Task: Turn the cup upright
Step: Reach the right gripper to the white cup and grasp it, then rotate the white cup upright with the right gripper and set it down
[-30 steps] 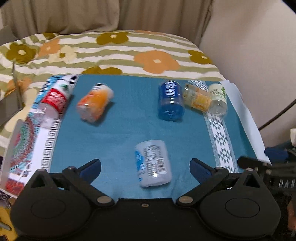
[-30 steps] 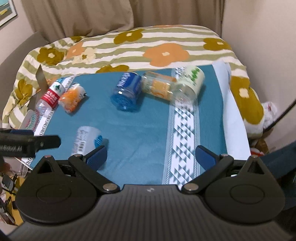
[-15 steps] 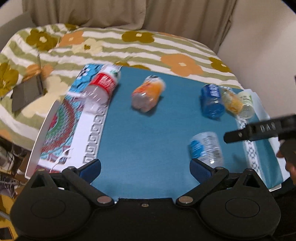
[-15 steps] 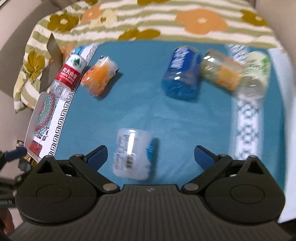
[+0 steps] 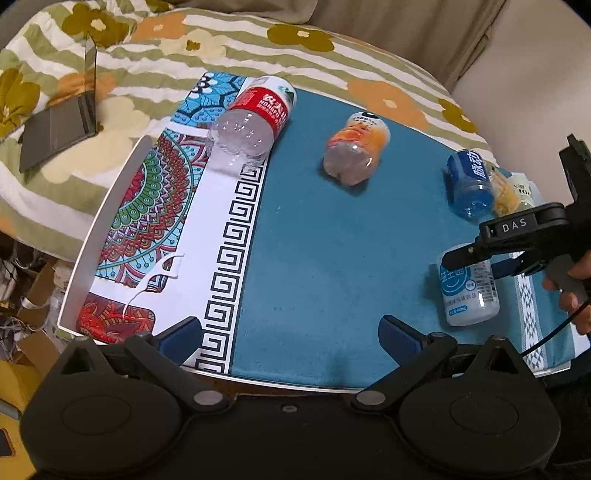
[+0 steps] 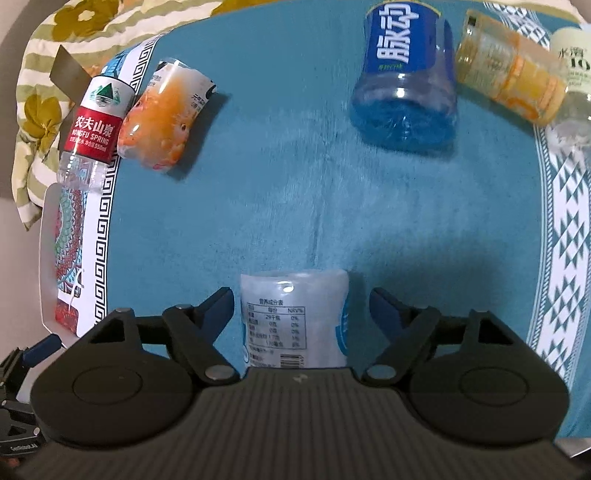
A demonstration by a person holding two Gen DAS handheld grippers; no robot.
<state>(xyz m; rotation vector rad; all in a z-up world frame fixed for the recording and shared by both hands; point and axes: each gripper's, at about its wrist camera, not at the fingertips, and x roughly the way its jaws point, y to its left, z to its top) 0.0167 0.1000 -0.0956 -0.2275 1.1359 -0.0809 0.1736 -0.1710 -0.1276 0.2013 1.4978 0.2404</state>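
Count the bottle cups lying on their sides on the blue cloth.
6. White-label cup between the open right gripper fingers; red-label and orange far left; blue, yellow and pale one far right. None upright.

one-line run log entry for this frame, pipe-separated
phase: pre-grasp | right gripper: open, straddling white-label bottle, no contact seen | bottle: on its side on blue cloth | left gripper: open, empty, hovering

A home bedroom. A bed with a green-striped floral quilt (image 5: 229,44) fills the view from 9 to 1 o'clock, beige curtains (image 5: 399,18) hang at 12 o'clock, and a cloth-covered tabletop (image 5: 332,258) at centre carries scattered drink bottles.
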